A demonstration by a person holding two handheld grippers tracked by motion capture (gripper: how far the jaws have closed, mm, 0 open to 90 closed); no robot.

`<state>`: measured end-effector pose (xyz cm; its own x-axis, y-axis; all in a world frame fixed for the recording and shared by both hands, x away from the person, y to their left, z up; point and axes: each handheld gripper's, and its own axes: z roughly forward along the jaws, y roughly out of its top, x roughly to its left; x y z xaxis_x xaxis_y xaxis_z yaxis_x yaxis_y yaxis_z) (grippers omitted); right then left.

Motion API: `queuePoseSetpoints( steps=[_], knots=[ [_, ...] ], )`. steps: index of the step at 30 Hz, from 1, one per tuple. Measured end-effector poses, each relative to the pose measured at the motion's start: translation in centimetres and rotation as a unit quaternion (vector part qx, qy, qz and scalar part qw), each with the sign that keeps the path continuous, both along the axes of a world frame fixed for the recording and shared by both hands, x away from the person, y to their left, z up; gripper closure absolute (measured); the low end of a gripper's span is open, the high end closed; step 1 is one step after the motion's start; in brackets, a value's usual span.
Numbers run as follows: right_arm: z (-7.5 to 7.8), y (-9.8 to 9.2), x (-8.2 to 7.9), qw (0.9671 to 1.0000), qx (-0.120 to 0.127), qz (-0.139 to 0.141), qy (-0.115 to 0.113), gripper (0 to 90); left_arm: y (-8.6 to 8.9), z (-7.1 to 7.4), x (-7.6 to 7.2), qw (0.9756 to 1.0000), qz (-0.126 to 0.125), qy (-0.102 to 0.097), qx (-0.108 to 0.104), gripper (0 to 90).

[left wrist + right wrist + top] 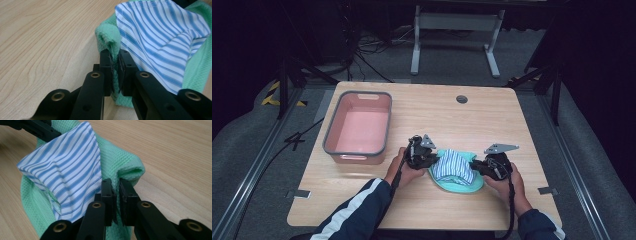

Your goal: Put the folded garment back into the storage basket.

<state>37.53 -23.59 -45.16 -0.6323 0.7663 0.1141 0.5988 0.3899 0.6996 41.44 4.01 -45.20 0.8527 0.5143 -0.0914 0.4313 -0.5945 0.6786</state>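
Note:
A green waffle-weave cloth (455, 185) lies near the table's front edge with a blue-and-white striped cloth (453, 166) bunched on top of it. My left gripper (427, 159) is shut on the green cloth's (108, 37) left edge, the fabric pinched between the jaws; the striped cloth (160, 37) rises just to the right. My right gripper (483, 166) is shut on the green cloth's (125, 162) right edge, with the striped cloth (65, 167) to its left. The left gripper (115, 63) and right gripper (116, 188) face each other across the bundle.
A pink bin with a grey rim (331, 131) stands empty on the left half of the wooden table (472, 120). A round cable hole (461, 99) sits near the far edge. Table legs and cables lie on the floor beyond.

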Motion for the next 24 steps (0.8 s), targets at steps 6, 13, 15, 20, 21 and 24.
queuePoseSetpoints(
  steps=[6, 13, 15, 20, 21, 24],
  knots=[
    [0.9, -0.3, 0.0, 0.9998, 0.014, -0.012, -0.007, 83.1, -0.2, 1.3, 0.3, 1.0000, -0.003, -0.004, -0.003, 83.4],
    [1.7, -0.2, -0.1, 0.9997, 0.006, -0.020, -0.015, 83.2, -0.4, 2.2, 0.4, 0.9998, -0.009, -0.016, 0.012, 83.6],
    [1.9, -0.1, -0.1, 0.9996, 0.008, -0.021, -0.018, 83.2, -0.4, 2.7, 0.4, 0.9995, -0.009, -0.024, 0.018, 83.6],
    [2.9, 0.1, 0.0, 0.9994, 0.008, -0.020, -0.027, 83.2, -0.5, 3.8, 0.2, 0.9985, -0.012, -0.045, 0.031, 83.6],
    [3.1, 0.1, 0.0, 0.9994, 0.009, -0.020, -0.028, 83.2, -0.4, 4.0, 0.3, 0.9983, -0.013, -0.046, 0.033, 83.7],
    [3.6, 0.4, 0.2, 0.9992, 0.008, -0.021, -0.032, 83.1, -0.2, 4.6, 0.4, 0.9981, -0.009, -0.053, 0.030, 83.7]
  ],
)
